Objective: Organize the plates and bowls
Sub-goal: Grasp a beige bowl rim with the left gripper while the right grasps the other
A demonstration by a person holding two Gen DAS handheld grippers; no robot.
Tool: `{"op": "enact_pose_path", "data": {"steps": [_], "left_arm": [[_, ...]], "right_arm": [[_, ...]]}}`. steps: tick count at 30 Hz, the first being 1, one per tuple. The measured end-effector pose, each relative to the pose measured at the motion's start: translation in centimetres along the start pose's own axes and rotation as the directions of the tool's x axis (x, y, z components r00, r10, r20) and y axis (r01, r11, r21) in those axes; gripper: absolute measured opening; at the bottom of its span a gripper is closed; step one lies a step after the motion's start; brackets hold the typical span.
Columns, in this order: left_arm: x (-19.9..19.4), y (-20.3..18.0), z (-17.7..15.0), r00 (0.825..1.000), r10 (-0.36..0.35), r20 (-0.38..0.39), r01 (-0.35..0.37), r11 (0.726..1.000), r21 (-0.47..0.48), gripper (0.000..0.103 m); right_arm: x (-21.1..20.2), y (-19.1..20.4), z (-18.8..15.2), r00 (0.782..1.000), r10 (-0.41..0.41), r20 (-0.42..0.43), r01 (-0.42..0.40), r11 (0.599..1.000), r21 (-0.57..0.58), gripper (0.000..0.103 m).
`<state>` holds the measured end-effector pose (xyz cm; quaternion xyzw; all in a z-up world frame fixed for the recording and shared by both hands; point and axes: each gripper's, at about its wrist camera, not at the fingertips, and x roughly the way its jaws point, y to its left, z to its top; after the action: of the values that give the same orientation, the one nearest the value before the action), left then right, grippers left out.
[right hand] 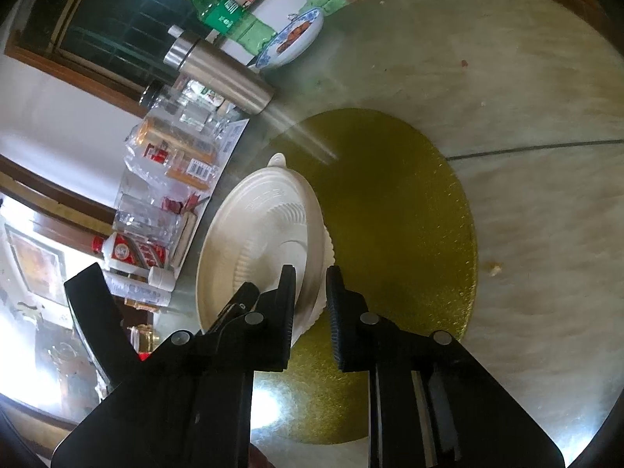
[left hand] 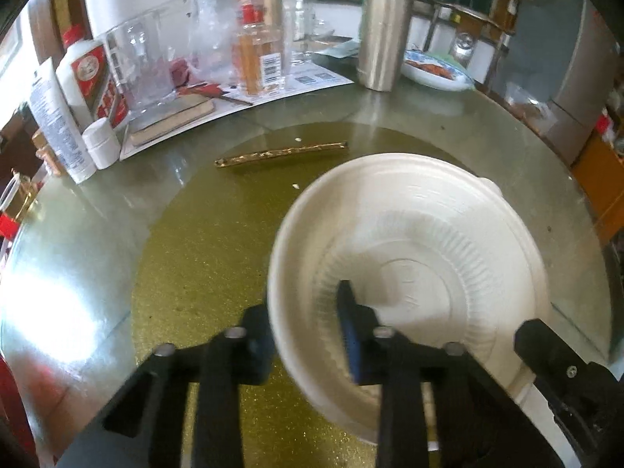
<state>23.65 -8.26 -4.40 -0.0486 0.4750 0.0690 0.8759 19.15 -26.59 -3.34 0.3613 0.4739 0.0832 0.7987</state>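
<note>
Bowl rim pinched by left claw and right claw, both nearly closed.

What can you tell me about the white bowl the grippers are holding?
The white bowl looks like thin moulded disposable ware, round, with a ribbed inner wall, ringed base and a small tab on its far rim. It appears empty, above the gold disc. The left gripper and right gripper each pinch its rim.
</note>
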Motion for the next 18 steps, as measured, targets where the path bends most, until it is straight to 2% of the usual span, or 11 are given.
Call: {"op": "enact_pose_path", "data": {"steps": [11,18], "left_arm": [[-0.6,0.6,-0.4,1.000,0.002,0.014,-0.002,1.000,0.017,0.022],[-2.3,1.7,-1.1,0.999,0.005,0.035,-0.006,1.000,0.019,0.020]], "right_arm": [[-0.2,0.5,-0.7,1.000,-0.009,-0.008,0.008,0.999,-0.034,0.013],[-0.3,1.2,-1.3,0.999,0.009,-0.031,-0.011,0.998,-0.055,0.012]]}}
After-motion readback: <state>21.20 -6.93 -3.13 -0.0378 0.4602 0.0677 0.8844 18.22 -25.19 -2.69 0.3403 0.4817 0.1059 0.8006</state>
